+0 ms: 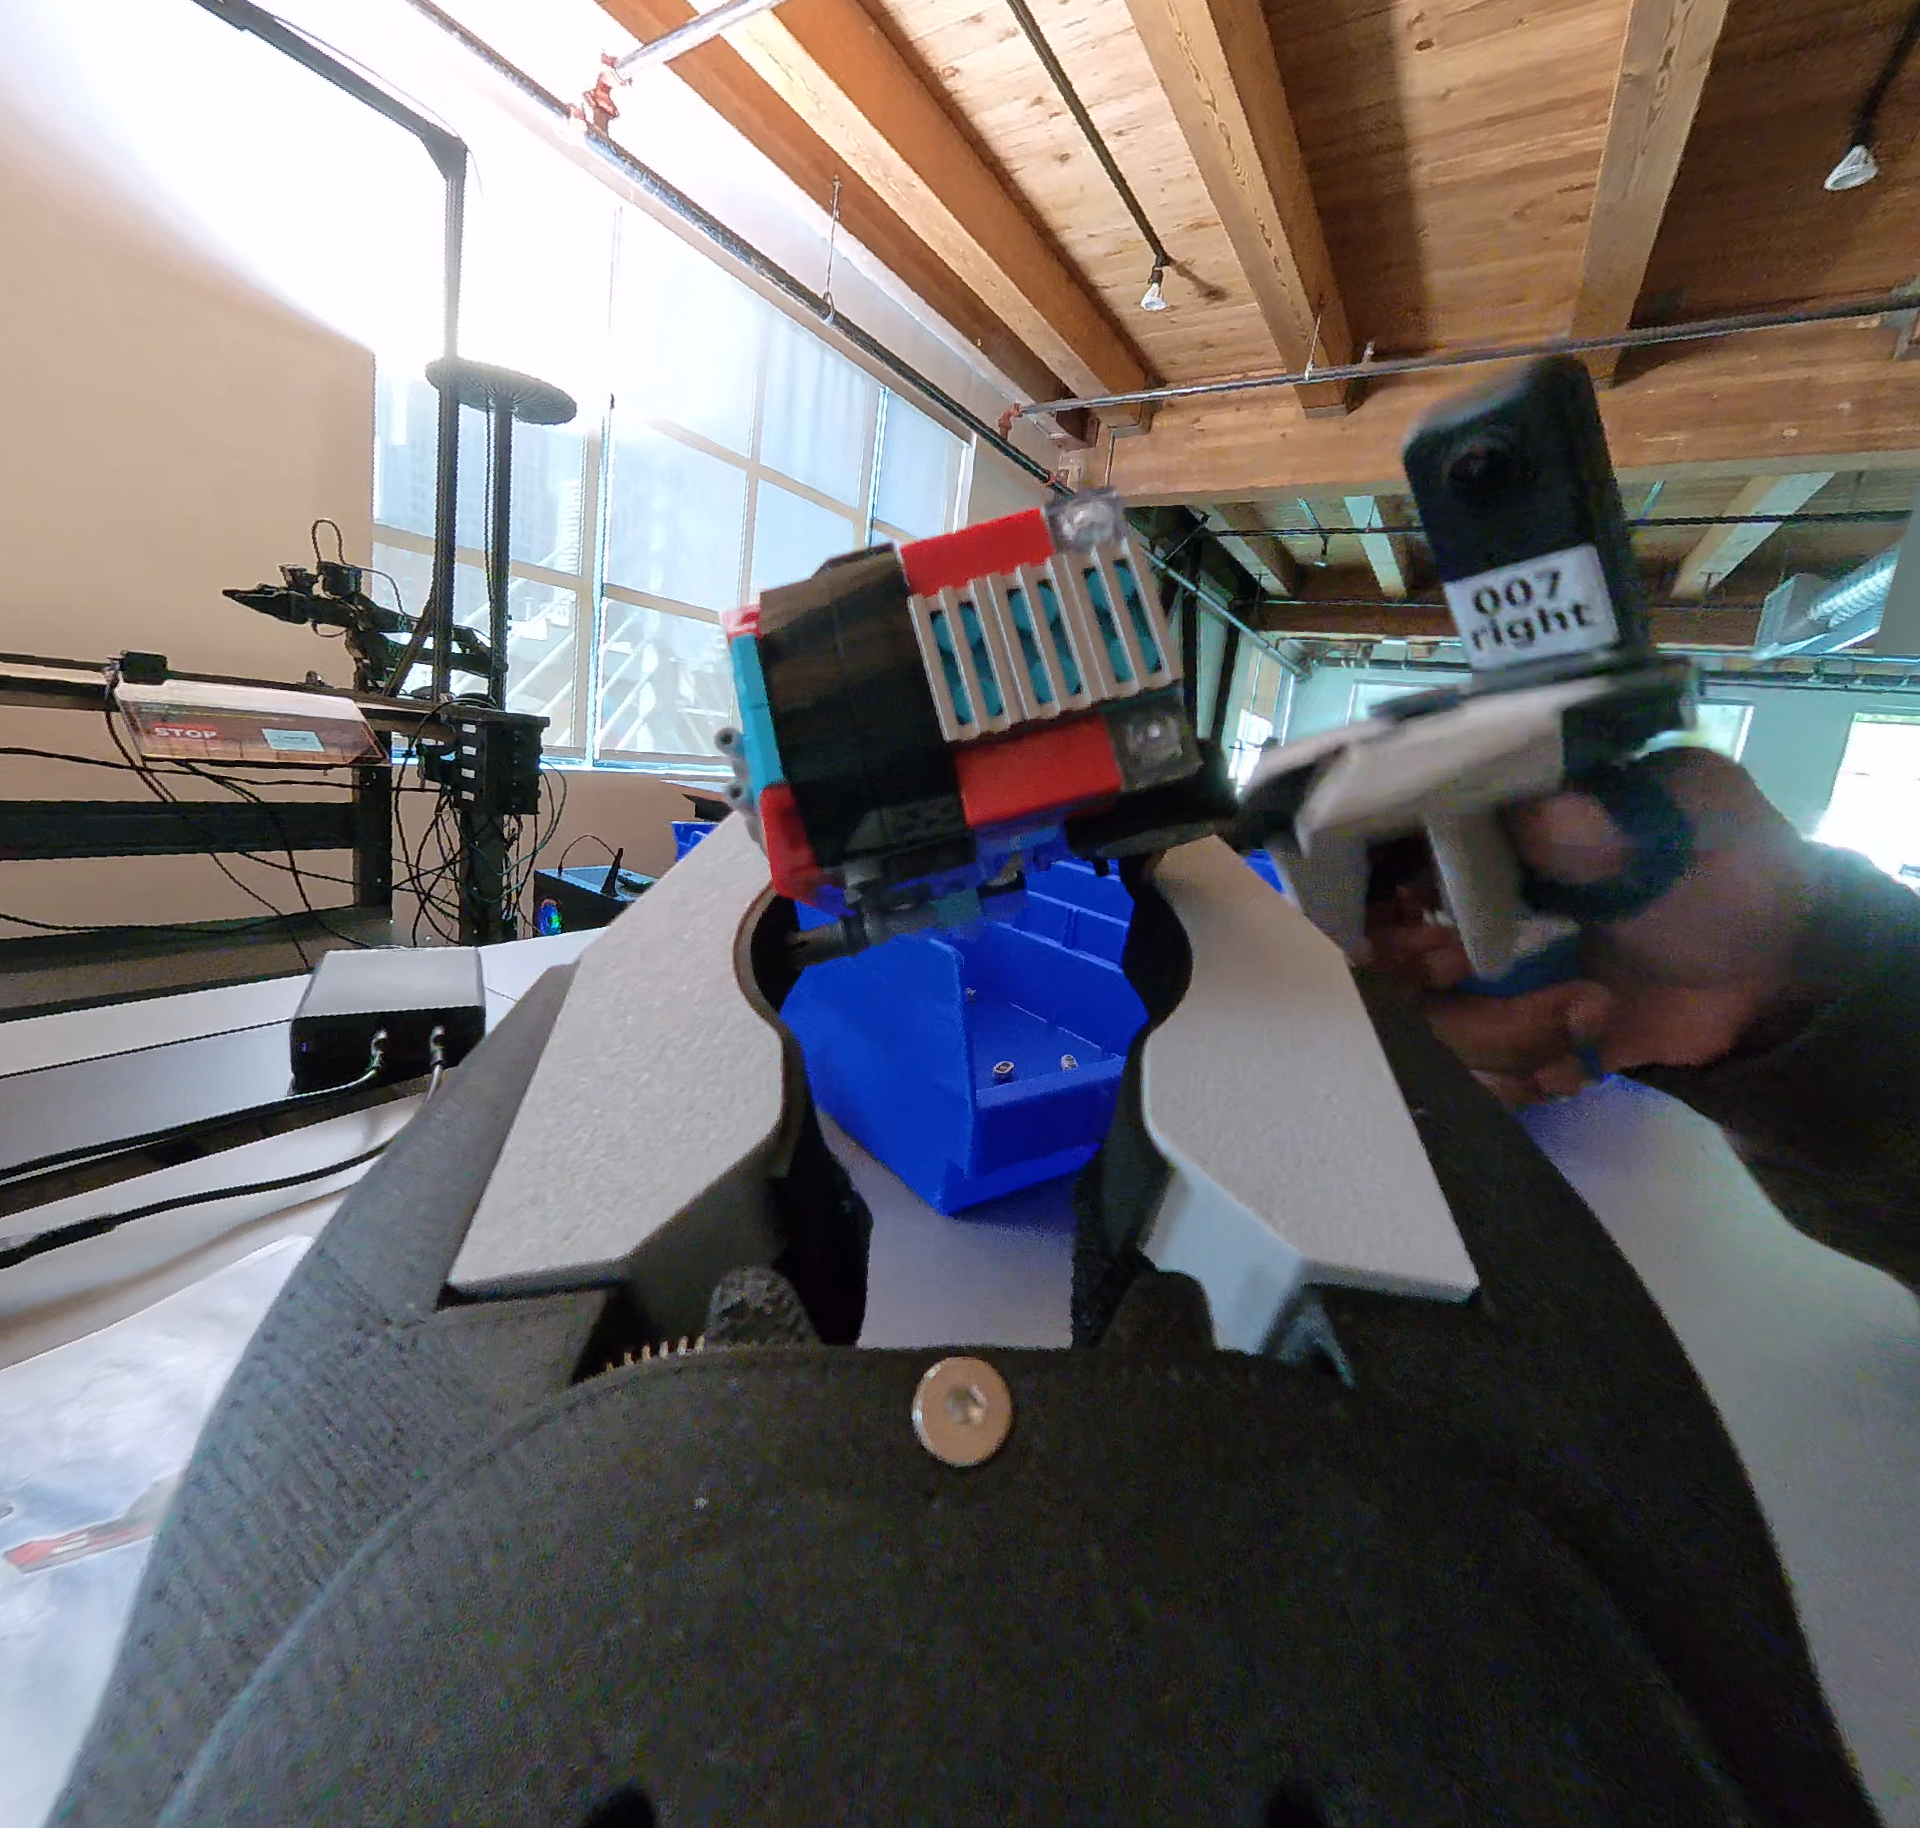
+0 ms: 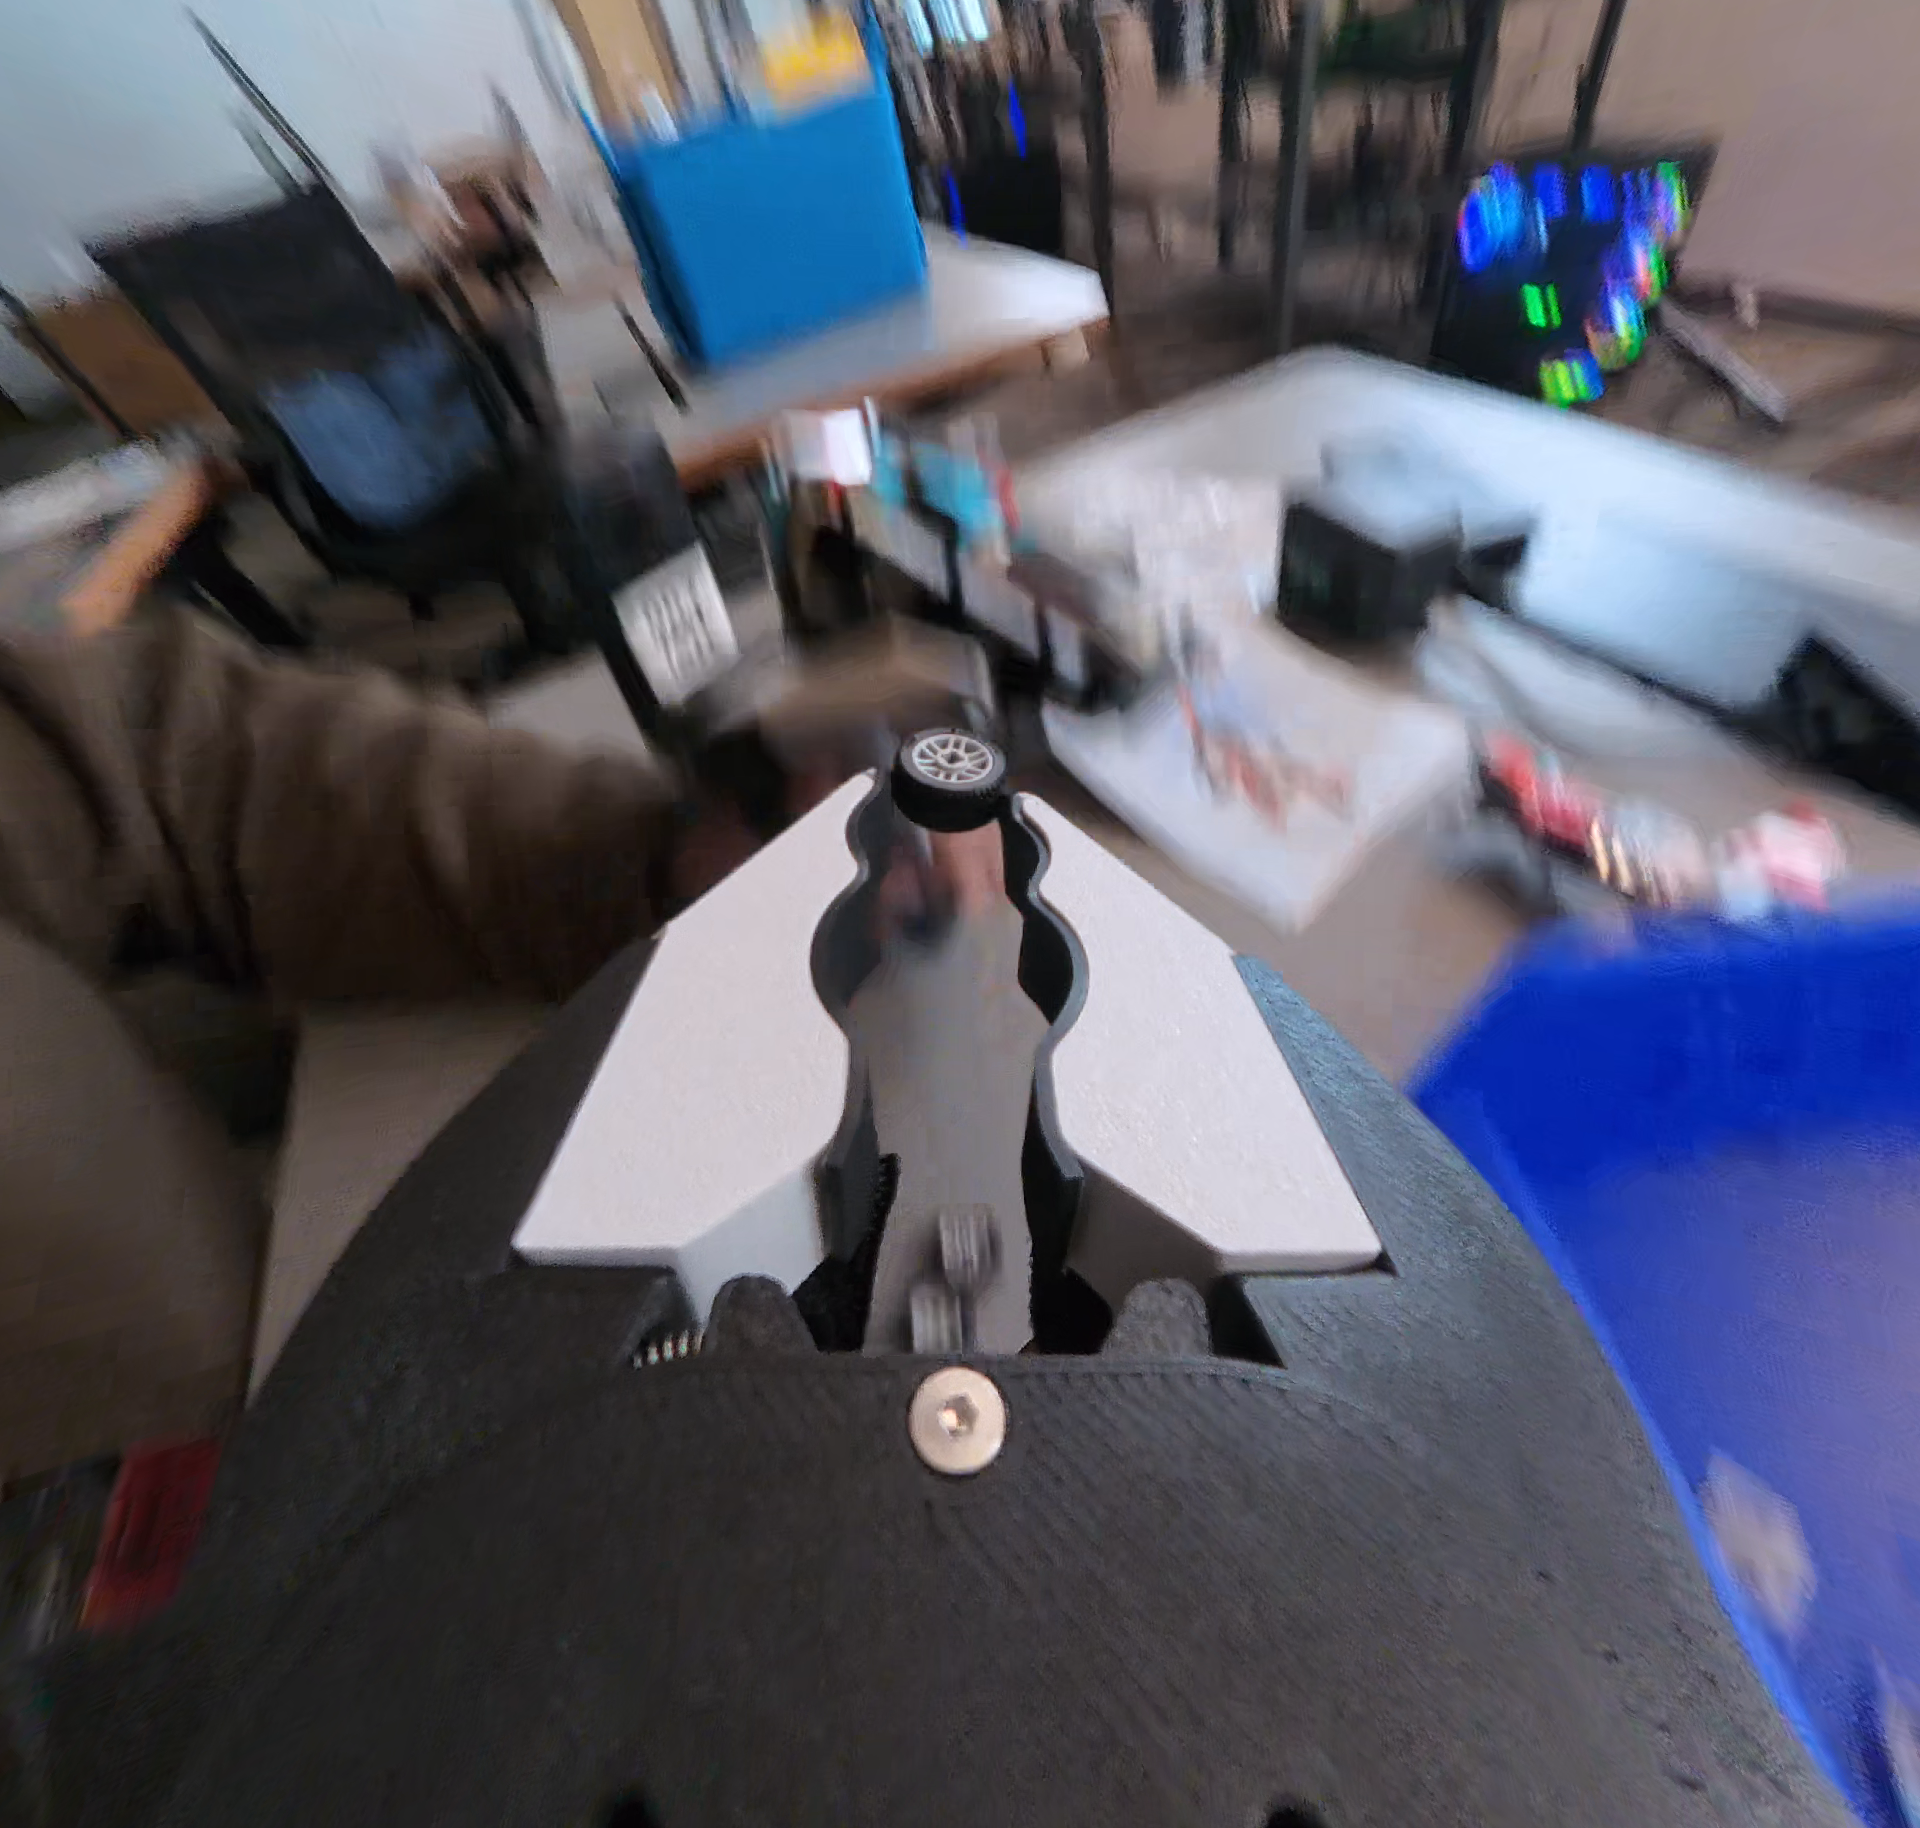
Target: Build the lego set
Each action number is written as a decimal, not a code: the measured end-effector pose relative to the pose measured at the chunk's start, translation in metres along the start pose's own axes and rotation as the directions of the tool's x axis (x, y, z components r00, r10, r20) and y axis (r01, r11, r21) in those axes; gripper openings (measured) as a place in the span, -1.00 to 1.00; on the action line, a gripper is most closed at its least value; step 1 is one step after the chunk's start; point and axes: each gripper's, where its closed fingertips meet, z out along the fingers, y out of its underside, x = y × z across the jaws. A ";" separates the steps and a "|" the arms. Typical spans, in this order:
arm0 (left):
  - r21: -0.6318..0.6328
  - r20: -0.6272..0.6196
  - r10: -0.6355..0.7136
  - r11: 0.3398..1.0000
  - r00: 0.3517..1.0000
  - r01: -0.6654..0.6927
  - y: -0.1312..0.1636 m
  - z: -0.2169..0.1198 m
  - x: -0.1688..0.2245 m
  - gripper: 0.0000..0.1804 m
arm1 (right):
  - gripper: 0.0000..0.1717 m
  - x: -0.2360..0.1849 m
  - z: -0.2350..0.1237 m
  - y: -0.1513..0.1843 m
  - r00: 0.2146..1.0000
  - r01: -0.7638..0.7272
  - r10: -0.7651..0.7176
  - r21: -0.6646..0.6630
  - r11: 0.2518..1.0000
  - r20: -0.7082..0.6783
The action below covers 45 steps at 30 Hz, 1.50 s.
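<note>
My left gripper (image 1: 961,848) is shut on a toy brick vehicle (image 1: 935,698) and holds it tilted in the air above a blue bin (image 1: 966,1061). The vehicle is black, red and teal with a grey grille. Its underside and a bare axle sit between my fingers (image 1: 675,957). My right gripper (image 2: 948,804) is shut on a small black wheel (image 2: 948,779) with a grey hub, pinched at the fingertips. In the left wrist view the right gripper (image 1: 1262,807) shows in a hand, its tips close to the vehicle's lower right corner. The right wrist view is badly blurred.
A black box with cables (image 1: 390,1009) lies on the white table at the left. A blue bin (image 2: 1714,1207) is close at the right. A brown sleeve (image 2: 312,822) reaches in from the left. Loose parts and paper (image 2: 1268,770) lie on the table beyond.
</note>
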 end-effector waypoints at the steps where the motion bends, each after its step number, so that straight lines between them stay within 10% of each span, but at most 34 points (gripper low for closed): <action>1: -0.003 -0.003 -0.001 1.000 1.000 0.001 0.000 -0.001 0.000 -0.31 | -0.75 0.003 -0.008 0.019 1.000 0.001 -0.003 -0.057 0.998 -0.026; 11: -0.038 -0.046 0.008 0.999 0.999 -0.010 0.007 0.003 0.011 -0.31 | -0.74 0.019 -0.089 0.185 0.977 -0.139 0.039 -0.481 0.866 -0.211; 21: -0.048 -0.062 -0.012 0.999 0.998 0.009 0.009 0.003 0.013 -0.31 | -0.48 0.016 -0.101 0.191 0.985 -0.030 -0.085 -0.624 0.781 -0.153; 45: -0.061 -0.108 -0.015 0.998 0.994 0.009 0.011 0.004 0.021 -0.32 | -0.74 0.014 -0.113 0.198 0.981 0.131 -0.191 -0.801 0.584 0.021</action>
